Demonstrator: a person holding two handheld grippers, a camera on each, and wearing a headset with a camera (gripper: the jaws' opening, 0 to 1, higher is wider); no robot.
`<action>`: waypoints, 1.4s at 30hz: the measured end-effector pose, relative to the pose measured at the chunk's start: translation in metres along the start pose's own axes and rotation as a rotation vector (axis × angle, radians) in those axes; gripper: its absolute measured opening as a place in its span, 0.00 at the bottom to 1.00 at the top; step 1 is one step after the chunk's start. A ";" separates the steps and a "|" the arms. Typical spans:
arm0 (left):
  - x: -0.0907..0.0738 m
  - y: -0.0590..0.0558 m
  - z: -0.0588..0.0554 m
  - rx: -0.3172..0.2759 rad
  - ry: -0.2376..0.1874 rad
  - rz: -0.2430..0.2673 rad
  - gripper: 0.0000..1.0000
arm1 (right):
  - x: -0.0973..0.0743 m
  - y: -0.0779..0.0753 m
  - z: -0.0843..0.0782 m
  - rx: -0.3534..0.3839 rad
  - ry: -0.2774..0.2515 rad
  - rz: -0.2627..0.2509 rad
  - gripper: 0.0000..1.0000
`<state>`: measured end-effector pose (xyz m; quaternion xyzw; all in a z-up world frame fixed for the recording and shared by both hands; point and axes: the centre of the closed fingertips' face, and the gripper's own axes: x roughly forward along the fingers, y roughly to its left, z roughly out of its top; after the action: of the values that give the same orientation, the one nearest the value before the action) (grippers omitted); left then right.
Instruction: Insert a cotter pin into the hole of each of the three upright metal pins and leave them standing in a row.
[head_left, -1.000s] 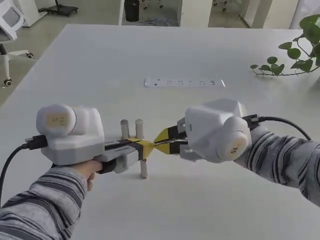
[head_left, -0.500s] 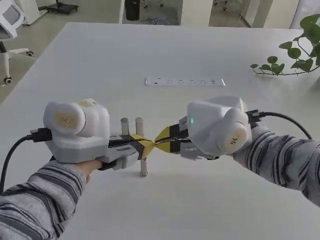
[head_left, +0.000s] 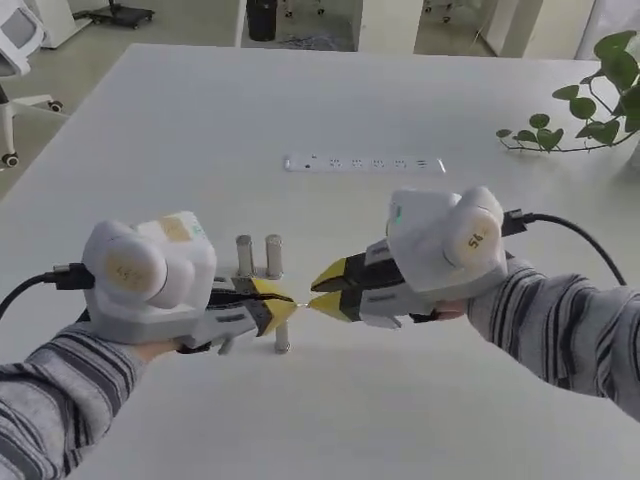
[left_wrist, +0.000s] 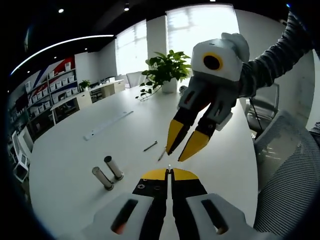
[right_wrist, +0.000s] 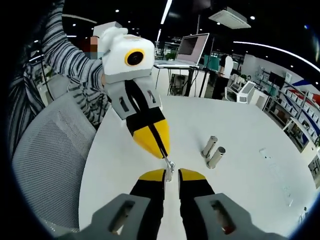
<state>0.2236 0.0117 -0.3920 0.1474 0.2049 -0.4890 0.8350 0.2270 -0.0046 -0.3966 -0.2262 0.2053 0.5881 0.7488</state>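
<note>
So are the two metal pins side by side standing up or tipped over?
Standing up. In the head view, one metal pin and its neighbour stand on end on the table.

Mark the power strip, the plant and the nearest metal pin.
power strip (head_left: 365, 163): head view, its top face.
plant (head_left: 618, 62): head view, a large leaf.
nearest metal pin (head_left: 283, 338): head view, its lower shaft.

Looking forward and down from the head, close over the broad white tabletop (head_left: 330, 110). Gripper views low, near, facing one another across it; shared there, two upright grey metal pins (left_wrist: 114, 167).
</note>
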 end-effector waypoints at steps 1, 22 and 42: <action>-0.002 0.000 0.001 0.007 -0.003 -0.002 0.00 | 0.001 0.002 -0.001 0.026 -0.009 0.011 0.05; -0.006 -0.028 0.016 0.008 -0.049 -0.156 0.00 | -0.004 0.026 0.000 0.227 -0.095 0.141 0.03; -0.002 -0.030 0.001 0.015 -0.015 -0.146 0.00 | -0.007 0.033 -0.005 0.085 -0.020 0.150 0.00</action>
<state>0.1967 -0.0018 -0.3918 0.1347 0.2050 -0.5510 0.7976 0.1929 -0.0061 -0.3999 -0.1724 0.2389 0.6357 0.7135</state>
